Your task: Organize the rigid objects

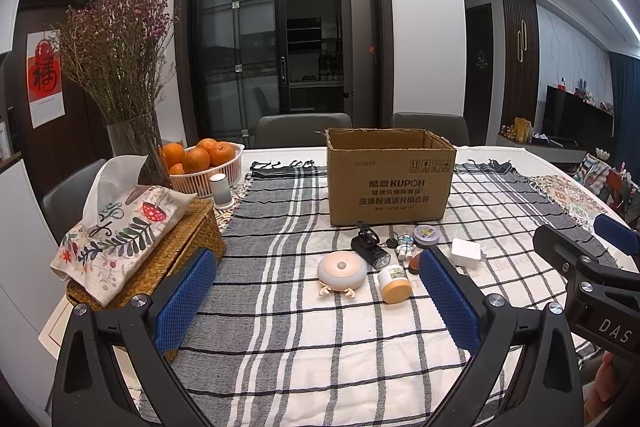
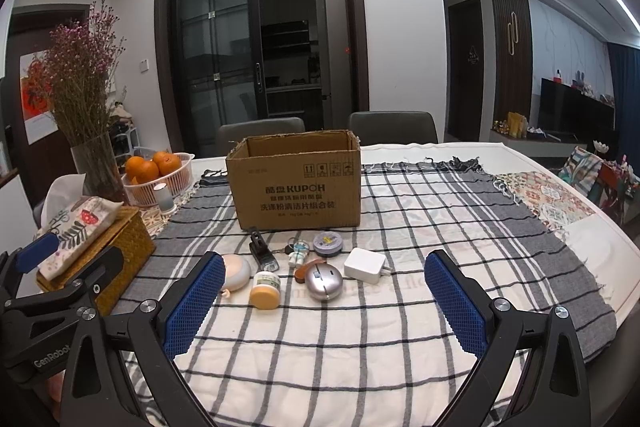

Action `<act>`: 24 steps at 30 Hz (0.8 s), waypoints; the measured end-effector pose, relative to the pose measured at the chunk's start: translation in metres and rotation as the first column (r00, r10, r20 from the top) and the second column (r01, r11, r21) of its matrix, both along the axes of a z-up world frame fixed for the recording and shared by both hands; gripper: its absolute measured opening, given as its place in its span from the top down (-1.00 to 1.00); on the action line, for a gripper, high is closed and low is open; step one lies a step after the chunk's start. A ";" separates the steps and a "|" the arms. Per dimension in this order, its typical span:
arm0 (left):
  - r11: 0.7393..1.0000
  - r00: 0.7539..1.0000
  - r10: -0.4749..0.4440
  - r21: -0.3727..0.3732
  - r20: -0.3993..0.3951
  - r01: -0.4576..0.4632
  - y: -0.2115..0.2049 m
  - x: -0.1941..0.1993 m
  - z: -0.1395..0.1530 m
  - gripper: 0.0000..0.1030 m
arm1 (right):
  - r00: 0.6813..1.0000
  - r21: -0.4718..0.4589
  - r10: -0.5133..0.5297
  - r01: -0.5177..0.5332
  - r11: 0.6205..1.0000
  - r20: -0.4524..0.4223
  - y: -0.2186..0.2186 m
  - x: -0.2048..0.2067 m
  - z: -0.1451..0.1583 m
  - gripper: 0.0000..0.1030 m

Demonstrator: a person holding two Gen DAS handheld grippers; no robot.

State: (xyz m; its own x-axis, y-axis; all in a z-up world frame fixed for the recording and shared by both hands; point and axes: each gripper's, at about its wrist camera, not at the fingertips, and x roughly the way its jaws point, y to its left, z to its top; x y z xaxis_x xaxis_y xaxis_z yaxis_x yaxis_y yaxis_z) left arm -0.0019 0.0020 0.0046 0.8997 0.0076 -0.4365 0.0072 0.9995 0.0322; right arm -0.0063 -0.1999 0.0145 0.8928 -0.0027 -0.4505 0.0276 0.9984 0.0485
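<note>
An open cardboard box (image 1: 390,179) (image 2: 298,183) stands on the checked cloth. In front of it lie small items: a round pink night light (image 1: 342,269) (image 2: 236,273), a black bike light (image 1: 370,247) (image 2: 262,253), a yellow-lidded jar (image 1: 394,285) (image 2: 265,291), an astronaut figure (image 1: 404,245) (image 2: 298,253), a round tin (image 1: 426,235) (image 2: 328,243), a white charger (image 1: 466,253) (image 2: 365,265) and a silver round case (image 2: 324,281). My left gripper (image 1: 316,301) and right gripper (image 2: 324,305) are both open and empty, hovering in front of the items.
A tissue box on a wicker basket (image 1: 160,255) (image 2: 100,247), a vase of dried flowers (image 1: 132,143), a basket of oranges (image 1: 208,167) and a small white cup (image 1: 222,191) stand at the left. Chairs (image 2: 260,131) are behind the table.
</note>
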 end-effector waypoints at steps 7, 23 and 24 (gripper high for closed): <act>1.000 1.000 0.002 0.001 -0.005 -0.002 0.001 0.000 -0.001 -1.00 | 1.000 0.025 -0.001 0.001 1.000 -0.019 -0.001 0.001 -0.002 -0.96; 1.000 0.997 -0.012 -0.008 -0.083 0.011 -0.017 0.018 -0.024 -1.00 | 0.999 0.044 0.019 -0.017 0.999 -0.042 -0.007 0.013 -0.015 -0.94; 1.000 0.995 -0.012 -0.009 -0.098 0.011 -0.019 0.021 -0.028 -1.00 | 0.998 0.055 0.024 -0.021 0.998 -0.055 -0.009 0.015 -0.017 -0.91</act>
